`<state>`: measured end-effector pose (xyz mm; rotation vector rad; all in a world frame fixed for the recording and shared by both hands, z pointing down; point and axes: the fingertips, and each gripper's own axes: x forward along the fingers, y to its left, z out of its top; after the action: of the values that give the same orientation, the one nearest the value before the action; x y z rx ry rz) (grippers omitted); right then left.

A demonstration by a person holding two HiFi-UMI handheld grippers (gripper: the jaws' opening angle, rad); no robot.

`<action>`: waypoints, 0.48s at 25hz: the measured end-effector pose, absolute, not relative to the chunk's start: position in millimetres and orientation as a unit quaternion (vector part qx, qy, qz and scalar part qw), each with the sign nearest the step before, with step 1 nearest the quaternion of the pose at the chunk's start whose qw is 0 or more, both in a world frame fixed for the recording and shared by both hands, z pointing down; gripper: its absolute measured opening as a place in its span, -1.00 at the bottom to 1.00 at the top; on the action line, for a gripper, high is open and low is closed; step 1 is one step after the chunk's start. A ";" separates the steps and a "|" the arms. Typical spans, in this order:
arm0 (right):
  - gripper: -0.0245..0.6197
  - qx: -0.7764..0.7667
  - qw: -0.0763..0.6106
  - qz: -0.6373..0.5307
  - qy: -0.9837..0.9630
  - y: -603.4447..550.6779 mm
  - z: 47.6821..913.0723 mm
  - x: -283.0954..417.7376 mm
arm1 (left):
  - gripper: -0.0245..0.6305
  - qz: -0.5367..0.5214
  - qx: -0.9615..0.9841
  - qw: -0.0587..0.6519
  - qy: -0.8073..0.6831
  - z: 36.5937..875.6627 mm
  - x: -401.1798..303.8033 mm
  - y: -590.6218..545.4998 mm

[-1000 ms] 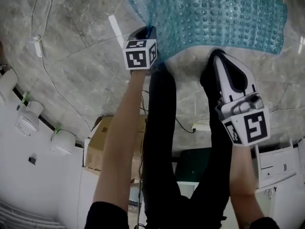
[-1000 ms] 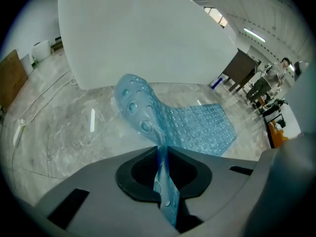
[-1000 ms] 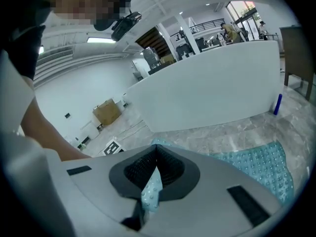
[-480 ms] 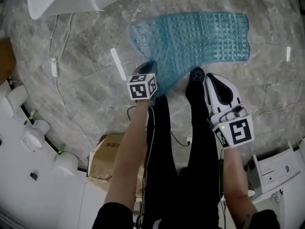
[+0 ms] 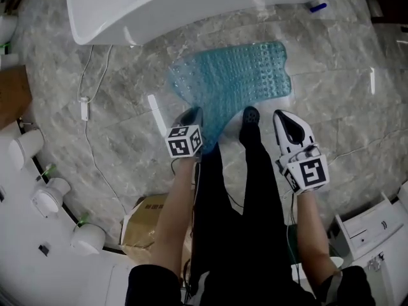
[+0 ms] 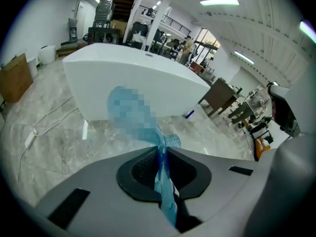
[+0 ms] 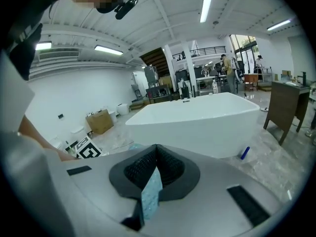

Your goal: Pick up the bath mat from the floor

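Left gripper (image 6: 162,154): ribbed black pads are pressed together on a thin fold of the bath mat (image 5: 233,81), a translucent teal sheet covered in small round studs. Right gripper (image 7: 155,168): pads pinch another studded teal edge of the mat. The mat spreads towards 12 o'clock, its far end over the grey veined marble floor (image 5: 115,139). Beyond it, at 12 o'clock, stands a smooth white bathtub (image 5: 191,5) with a rounded rim. A small blue cylinder (image 5: 317,7) lies at 1 o'clock.
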<state>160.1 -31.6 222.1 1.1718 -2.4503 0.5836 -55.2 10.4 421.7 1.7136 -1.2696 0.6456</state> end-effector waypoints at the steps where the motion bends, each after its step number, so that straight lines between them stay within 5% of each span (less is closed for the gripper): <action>1: -0.89 0.418 0.179 0.202 -0.867 -31.3 210.0 161.5 | -0.81 0.256 0.691 0.437 -0.515 406.0 -58.8 13.4; 12: -0.89 0.436 0.130 0.153 -0.877 -28.2 81.4 134.3 | -0.81 0.239 0.724 0.360 -0.538 246.4 -105.8 40.8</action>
<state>134.3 -28.2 81.4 1.2657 -2.5487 0.4444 -105.8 40.8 246.4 1.8647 -1.3870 0.6152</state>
